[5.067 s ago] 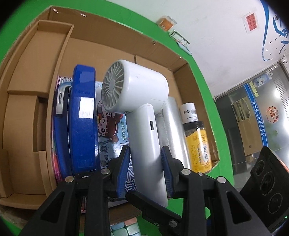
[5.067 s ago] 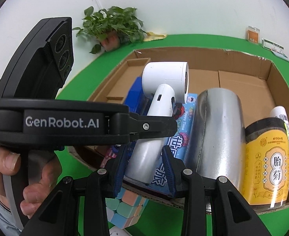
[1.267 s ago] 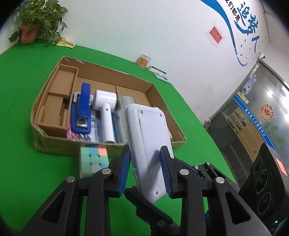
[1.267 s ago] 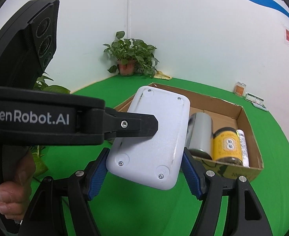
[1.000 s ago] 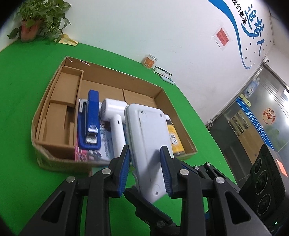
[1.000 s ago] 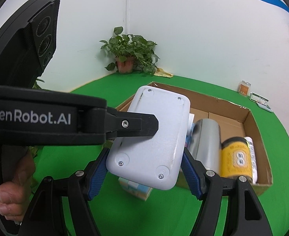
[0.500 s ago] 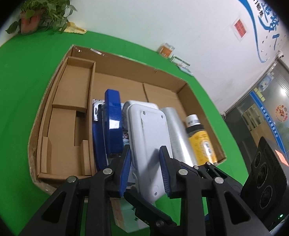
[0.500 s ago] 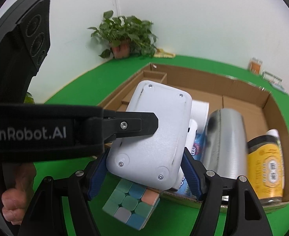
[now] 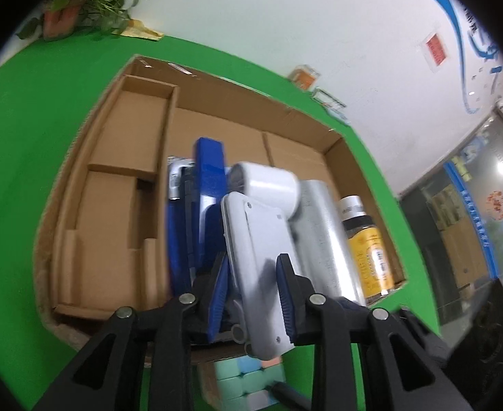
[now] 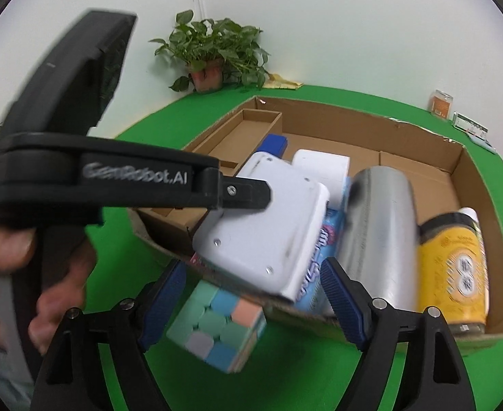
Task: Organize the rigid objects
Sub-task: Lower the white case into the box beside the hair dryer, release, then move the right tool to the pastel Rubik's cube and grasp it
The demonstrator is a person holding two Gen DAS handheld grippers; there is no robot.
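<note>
A white-walled room corner holds a potted plant (image 10: pixel 214 53), and a green desk (image 10: pixel 320 380) carries an open cardboard box (image 10: pixel 455 167) with small cardboard dividers along its left side. The left tool (image 9: pixel 253 289) is clamped on a flat white device (image 9: pixel 256 250), its blue pads pressing the two long edges; the device is tilted, its screwed back facing up, and it hangs over the box's near edge above the things packed inside. From the right wrist view the same white device (image 10: pixel 263 226) sits under the tip of the left tool's black finger, held above a blue printed packet (image 10: pixel 314 263). The right tool (image 10: pixel 253 303) is spread wide with nothing between its pads, just short of the box's near wall. Inside the box, from left to right, lie a blue stapler (image 9: pixel 208 202), a white hair dryer (image 9: pixel 268 183), a silver cylinder (image 10: pixel 376 236), a yellow-labelled jar (image 10: pixel 453 267) and a white bottle (image 10: pixel 470 214) against the right wall. A pastel puzzle cube (image 10: pixel 217 325) rests on the desk outside the box, touching or just beside its near wall, below the held device. The person's left hand (image 10: pixel 22 274) grips the left tool's handle.
</note>
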